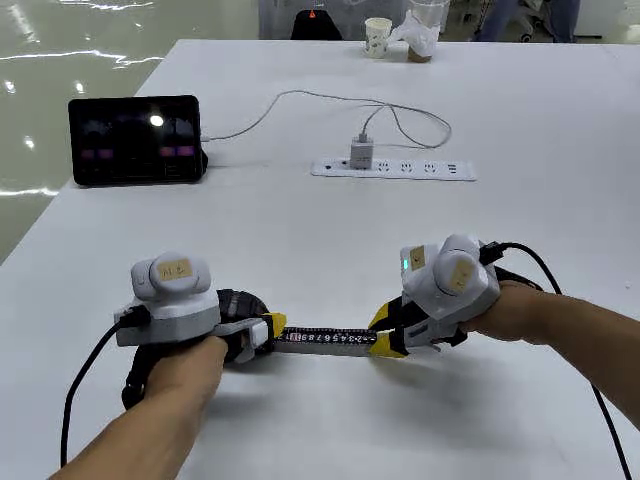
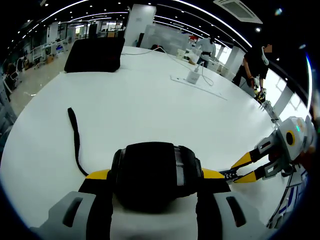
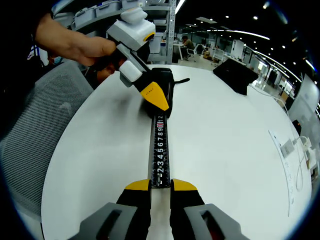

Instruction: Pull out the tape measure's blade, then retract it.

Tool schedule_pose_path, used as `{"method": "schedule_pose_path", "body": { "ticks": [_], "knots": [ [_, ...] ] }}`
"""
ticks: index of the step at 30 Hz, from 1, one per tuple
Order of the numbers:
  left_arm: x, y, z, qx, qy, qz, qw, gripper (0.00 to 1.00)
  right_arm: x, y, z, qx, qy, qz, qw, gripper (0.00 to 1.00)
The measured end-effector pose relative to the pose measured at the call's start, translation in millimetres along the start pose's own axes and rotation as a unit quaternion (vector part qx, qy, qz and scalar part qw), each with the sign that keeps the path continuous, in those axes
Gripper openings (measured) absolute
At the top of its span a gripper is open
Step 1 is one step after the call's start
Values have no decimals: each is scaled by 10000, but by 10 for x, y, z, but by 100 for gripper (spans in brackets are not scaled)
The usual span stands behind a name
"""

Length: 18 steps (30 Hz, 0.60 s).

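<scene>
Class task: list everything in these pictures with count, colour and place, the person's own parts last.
white table: one, white, beneath everything.
black flat tablet: one, black, table's far left.
white power strip: one, white, centre back.
white plug-in charger: one, white, in the strip.
thin grey cable: one, grey, charger toward tablet.
patterned paper cup: one, pale, far edge.
black round tape measure case: one, black, near edge.
tape measure blade: one, black with white numerals, drawn out from the case.
black strap: one, black, beside the case.
left gripper: one, grey with yellow tips, shut on the case.
right gripper: one, same colours, shut on the blade's end.
left hand, right hand: two, each holding its gripper.
</scene>
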<state>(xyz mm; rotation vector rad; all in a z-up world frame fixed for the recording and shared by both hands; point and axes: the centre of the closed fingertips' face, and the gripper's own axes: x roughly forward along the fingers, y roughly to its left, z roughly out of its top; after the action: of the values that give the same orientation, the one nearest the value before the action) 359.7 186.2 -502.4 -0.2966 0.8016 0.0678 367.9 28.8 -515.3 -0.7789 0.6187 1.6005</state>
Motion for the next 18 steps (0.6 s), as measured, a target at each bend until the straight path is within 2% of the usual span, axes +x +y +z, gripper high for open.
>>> {"method": "schedule_pose_path", "body": {
  "ticks": [18],
  "knots": [
    [-14, -7, -5, -23, 19, -34, 10000, 63, 85, -4, 113, -20, -72, 29, 10000, 11]
  ]
}}
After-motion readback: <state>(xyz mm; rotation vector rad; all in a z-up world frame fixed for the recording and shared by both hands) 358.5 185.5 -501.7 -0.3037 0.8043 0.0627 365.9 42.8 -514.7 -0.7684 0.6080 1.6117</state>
